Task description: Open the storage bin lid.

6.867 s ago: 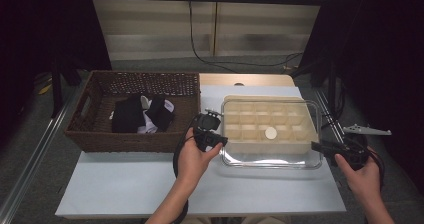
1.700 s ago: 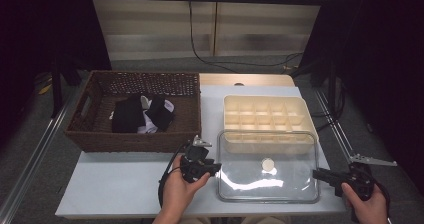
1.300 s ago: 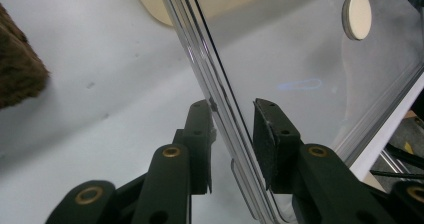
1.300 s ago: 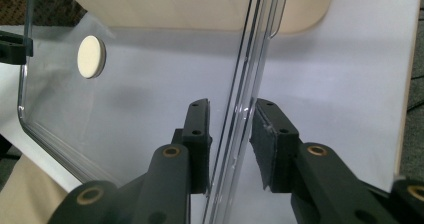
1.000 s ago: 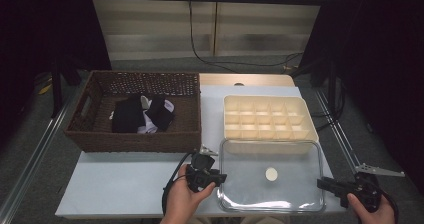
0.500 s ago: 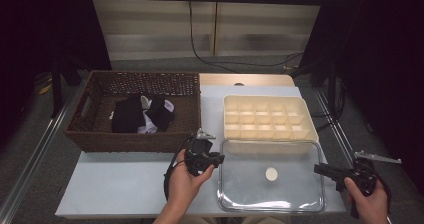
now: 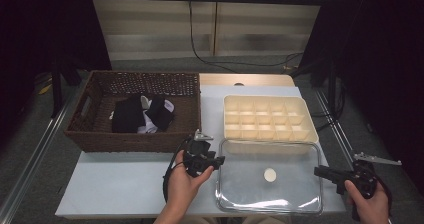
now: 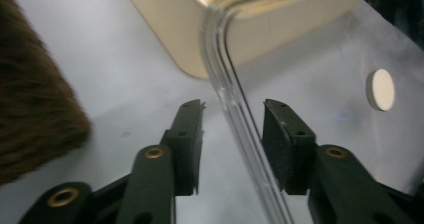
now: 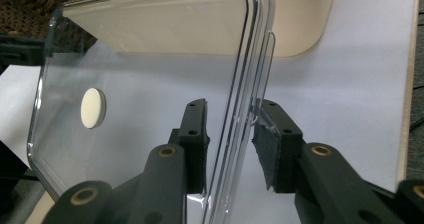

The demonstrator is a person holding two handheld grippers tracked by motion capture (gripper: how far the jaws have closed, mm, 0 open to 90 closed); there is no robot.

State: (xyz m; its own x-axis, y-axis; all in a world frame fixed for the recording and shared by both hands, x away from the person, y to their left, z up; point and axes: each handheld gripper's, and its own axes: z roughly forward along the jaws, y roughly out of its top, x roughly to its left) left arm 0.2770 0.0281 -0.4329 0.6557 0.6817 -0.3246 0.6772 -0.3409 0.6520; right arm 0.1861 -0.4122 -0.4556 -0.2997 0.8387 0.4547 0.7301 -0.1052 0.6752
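Observation:
A clear plastic lid with a white round disc at its middle lies flat on the table, just in front of the cream compartment box. My left gripper is at the lid's left edge. In the left gripper view its jaws stand open astride the lid's rim. My right gripper is at the lid's right edge. In the right gripper view it is open, with the lid's rim passing between the pads.
A brown wicker basket holding black and white clothes stands at the left, its front corner close to my left gripper. The lid's near edge lies close to the table's front edge. Bare tabletop lies in front of the basket.
The lid came off the cream box, travelled toward the near edge and now rests flat on the table. Both grippers stayed at its sides and drew back with it.

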